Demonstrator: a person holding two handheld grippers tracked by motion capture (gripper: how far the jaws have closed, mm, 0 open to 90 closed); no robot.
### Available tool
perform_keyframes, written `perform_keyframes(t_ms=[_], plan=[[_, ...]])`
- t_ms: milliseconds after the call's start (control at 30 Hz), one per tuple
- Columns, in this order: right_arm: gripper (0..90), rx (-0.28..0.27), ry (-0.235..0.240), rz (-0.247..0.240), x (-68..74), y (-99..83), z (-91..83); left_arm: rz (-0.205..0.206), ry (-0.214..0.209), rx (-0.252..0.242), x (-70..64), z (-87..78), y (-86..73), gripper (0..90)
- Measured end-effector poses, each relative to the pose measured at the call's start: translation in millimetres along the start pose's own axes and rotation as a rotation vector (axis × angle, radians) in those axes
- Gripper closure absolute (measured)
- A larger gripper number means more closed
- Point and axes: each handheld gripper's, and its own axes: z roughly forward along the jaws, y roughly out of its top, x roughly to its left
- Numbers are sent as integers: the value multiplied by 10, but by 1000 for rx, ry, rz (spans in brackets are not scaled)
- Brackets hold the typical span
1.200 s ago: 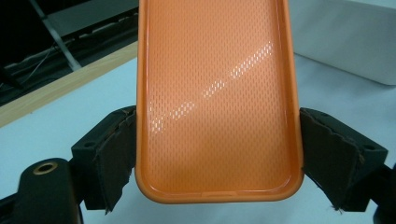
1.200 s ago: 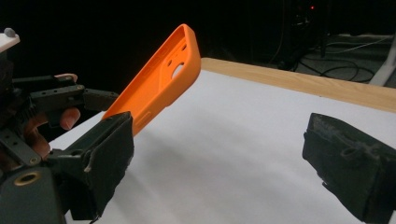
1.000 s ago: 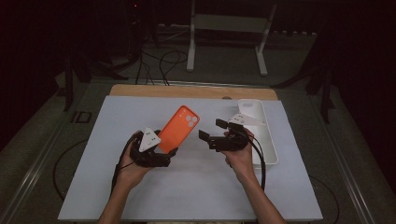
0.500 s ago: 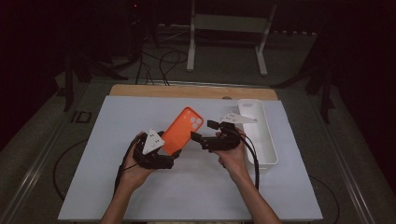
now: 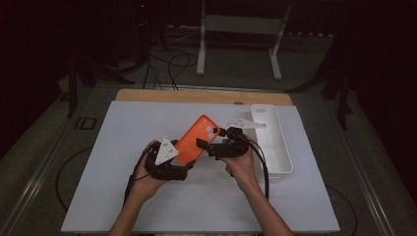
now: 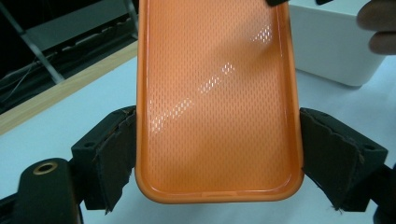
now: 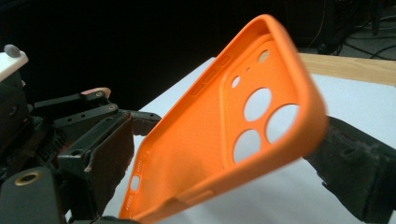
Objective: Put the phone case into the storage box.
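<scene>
- One orange phone case (image 5: 195,140), clamped in the left claw (image 5: 184,164).
- Two claws, second one (image 5: 211,142) at the case's right.
- One white tray (image 5: 275,147), beyond the right claw.

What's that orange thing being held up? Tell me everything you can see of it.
It is an empty orange phone case, soft-looking plastic or rubber with a fine dotted texture inside, round camera cutouts near one end and small port holes at the other. It is tilted above the white table, clamped across its lower end by the left gripper. The right gripper reaches its upper part; contact is unclear.
</scene>
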Motion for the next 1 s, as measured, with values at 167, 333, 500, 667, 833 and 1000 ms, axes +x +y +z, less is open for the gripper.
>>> perform_keyframes(t_ms=[167,333,500,667,833,1000], plan=[[147,6,12,29,-1,-4,15,3,-9,-7,-28,2,18,165],[317,22,12,62,1,-9,17,10,-13,-9,-48,10,29,165],[472,37,24,93,-2,-16,30,9,-17,-6,-69,35,28,165],[640,63,48,142,6,-32,67,-13,-22,-7,-64,61,3,164],[774,80,55,167,5,-40,77,-15,-25,7,-59,86,-17,163],[822,73,43,177,35,-38,65,-21,-26,17,-78,120,-22,163]])
